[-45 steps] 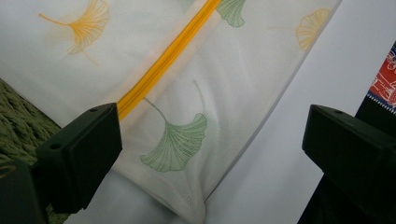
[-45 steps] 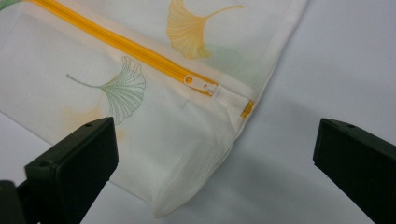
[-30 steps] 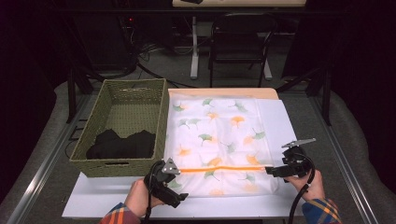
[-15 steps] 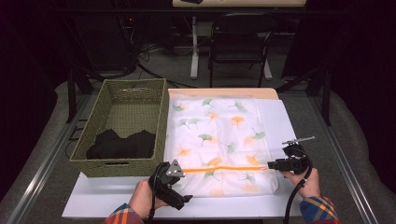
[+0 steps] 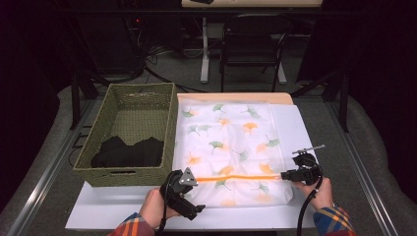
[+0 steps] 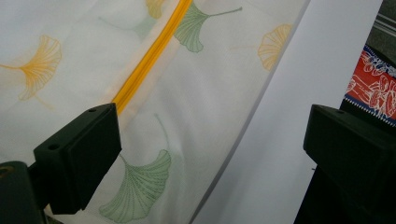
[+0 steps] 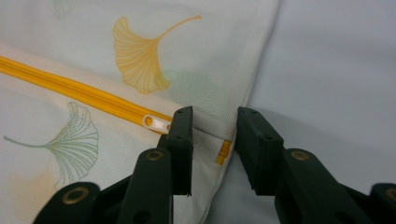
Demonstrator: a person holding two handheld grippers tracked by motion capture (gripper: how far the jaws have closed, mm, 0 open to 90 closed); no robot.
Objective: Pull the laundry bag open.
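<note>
At the right end of the orange zipper (image 5: 238, 177), where the white pull tab (image 7: 156, 123) lies just left of the bag's right hem, the right gripper (image 7: 210, 140) has just been closing its 2 jaws, which straddle the fabric fold beside the tab without yet pinching it. The zipper's long axis runs left toward the left gripper (image 5: 189, 181), which sits at the zipper's opposite end on the laundry bag (image 5: 231, 147), jaws spread wide, gripping nothing.
</note>
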